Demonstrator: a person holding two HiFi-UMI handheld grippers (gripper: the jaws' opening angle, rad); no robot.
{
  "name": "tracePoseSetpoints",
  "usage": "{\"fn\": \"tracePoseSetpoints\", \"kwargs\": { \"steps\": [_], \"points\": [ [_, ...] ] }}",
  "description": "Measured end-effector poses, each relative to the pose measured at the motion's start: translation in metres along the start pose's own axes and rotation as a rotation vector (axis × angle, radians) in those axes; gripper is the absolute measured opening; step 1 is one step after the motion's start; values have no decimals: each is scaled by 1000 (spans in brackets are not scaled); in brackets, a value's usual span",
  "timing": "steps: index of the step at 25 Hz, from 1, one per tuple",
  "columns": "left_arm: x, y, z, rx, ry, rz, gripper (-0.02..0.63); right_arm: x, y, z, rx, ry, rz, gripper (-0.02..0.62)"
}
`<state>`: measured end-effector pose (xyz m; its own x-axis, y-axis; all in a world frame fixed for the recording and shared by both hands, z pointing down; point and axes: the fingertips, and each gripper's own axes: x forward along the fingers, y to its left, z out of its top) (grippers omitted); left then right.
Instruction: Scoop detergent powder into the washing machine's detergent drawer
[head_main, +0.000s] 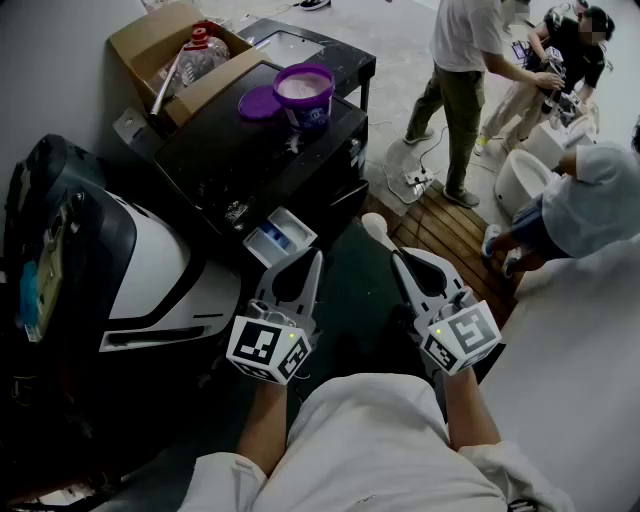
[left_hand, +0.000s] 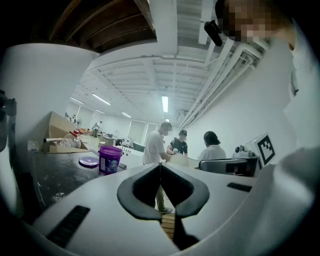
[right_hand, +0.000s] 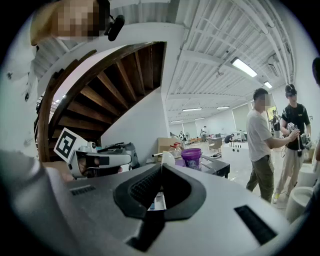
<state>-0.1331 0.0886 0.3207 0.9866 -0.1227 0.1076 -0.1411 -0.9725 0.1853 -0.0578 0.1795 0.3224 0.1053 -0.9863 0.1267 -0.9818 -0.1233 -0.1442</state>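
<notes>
Head view: closed left gripper (head_main: 316, 256) beside right gripper (head_main: 398, 256) pinching scoop (head_main: 376, 229).

I hold both grippers low in front of my body, side by side and apart, with the jaws pointing forward and away from me. On the left gripper (head_main: 311, 263) the jaws are pressed together at the tips with nothing between them. On the right gripper (head_main: 399, 256) the jaws are closed on a white scoop (head_main: 373, 229), whose rounded end sticks out past the tips. My left forearm (head_main: 262, 430) and right forearm (head_main: 468, 415) are bare and angled slightly inward.
</notes>
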Motion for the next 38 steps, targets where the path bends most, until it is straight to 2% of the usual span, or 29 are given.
{"fn": "tracePoseSetpoints", "kwargs": {
  "steps": [6,21,29,38],
  "points": [
    [3,-6,-3,-1,7,4,19,-7,-2,-5,-18,-2,6,9],
    [4,-16,-9,18,26,-15,18,-20,-11,0,12,-15,-41,11],
    [20,1,-11,16,39,7,20,-6,-29,1,19,-9,-39,11],
    [63,27,-6,7,57,32,18,30,-66,11,26,6,-12,11]
  ]
}}
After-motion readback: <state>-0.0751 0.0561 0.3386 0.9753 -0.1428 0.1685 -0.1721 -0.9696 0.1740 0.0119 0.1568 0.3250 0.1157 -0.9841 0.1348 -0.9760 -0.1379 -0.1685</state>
